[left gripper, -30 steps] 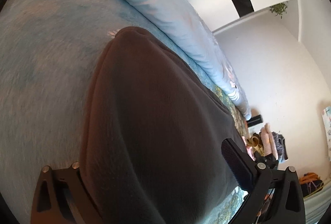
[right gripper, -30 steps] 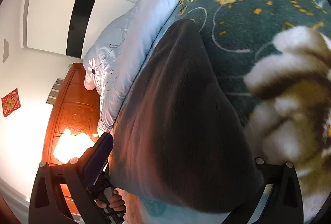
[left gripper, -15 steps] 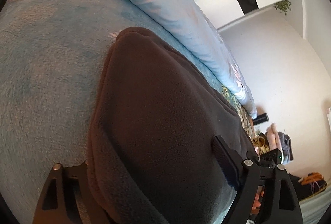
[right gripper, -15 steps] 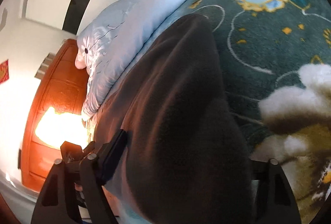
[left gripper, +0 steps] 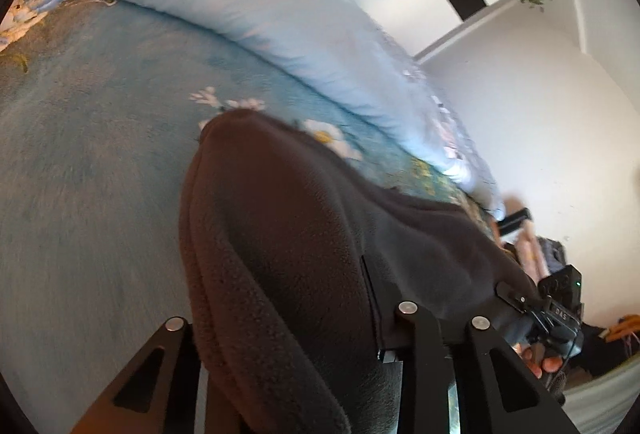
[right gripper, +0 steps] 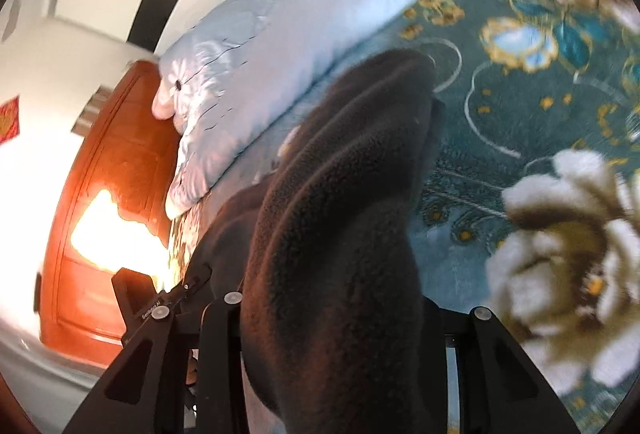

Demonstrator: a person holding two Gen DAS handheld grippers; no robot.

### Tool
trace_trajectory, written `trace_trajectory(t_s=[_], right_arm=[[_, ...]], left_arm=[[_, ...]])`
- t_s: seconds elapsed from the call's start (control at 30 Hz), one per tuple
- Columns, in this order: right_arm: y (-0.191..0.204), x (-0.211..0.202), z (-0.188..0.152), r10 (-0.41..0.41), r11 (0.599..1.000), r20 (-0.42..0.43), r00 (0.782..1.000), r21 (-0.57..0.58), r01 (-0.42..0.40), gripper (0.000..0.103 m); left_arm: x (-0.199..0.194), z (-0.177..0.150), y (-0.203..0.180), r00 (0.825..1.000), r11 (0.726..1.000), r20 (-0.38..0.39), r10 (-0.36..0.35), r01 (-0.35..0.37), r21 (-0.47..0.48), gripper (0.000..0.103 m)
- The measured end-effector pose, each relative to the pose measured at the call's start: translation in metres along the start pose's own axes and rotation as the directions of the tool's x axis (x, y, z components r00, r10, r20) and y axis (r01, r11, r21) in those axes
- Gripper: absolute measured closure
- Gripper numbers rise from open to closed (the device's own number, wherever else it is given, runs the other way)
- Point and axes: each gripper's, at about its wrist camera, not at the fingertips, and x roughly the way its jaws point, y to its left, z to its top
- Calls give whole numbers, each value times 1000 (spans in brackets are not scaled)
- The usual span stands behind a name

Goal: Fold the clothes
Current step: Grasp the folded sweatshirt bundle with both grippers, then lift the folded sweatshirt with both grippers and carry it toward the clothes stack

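- Left gripper (left gripper: 288,326): clamped on a bunched edge of the dark fleece garment (left gripper: 304,234). The gap between its fingers has narrowed visibly over the last second, and fabric now fills it.
- Right gripper (right gripper: 332,310): likewise clenched on the same garment's edge, fingers drawn in from their wider stance a second ago.
- Garment: hangs from both grippers and stretches away toward 12 o'clock, its far end resting on the floral blanket (left gripper: 80,161). It appears more gathered and ridged than before; more blanket shows beyond it at 12 o'clock.
- Judgement: both grips look secure and the cloth is being drawn up and back, so a fold is likely under way, not finished.
- Beyond, from 10 to 2 o'clock: a pale blue quilt (left gripper: 256,1) lies along the blanket's far edge; a wooden headboard (right gripper: 120,161) stands at 9 o'clock in the right view.
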Motion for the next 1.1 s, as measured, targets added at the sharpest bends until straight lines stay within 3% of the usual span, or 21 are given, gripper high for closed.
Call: trace_trajectory(t_s=[0.23,0.37,0.57,0.73,0.9,1.0,1.1], right_arm=[[13,-63,-24,-1,999,3,1000,-36,1,63],[23,-113,-39,-5,997,49,999,-83,9,63],[39,-194,-34,-20,984,119,993,-173,41,64],[47,-267,10,-45,972,185,982,-220,86,64],[46,-351,68,-72,958,267,961,-250,141,64],[33,-407,106,-115,948,336,935,-244,205,64],[11,-461,140,-167,928,410,897,-241,283,64]], left_arm=[[-28,-29,-53,992,989,-8,-123,123,88,73],[-40,-33,-87,984,976,-33,-173,176,127,73],[-48,-30,-172,972,944,-17,-235,233,232,73],[-36,-5,-258,950,907,4,-313,298,299,73],[1,30,-362,916,856,8,-400,371,361,73],[36,40,-432,893,812,-1,-450,409,416,73],[83,39,-499,851,760,-5,-526,472,446,73]])
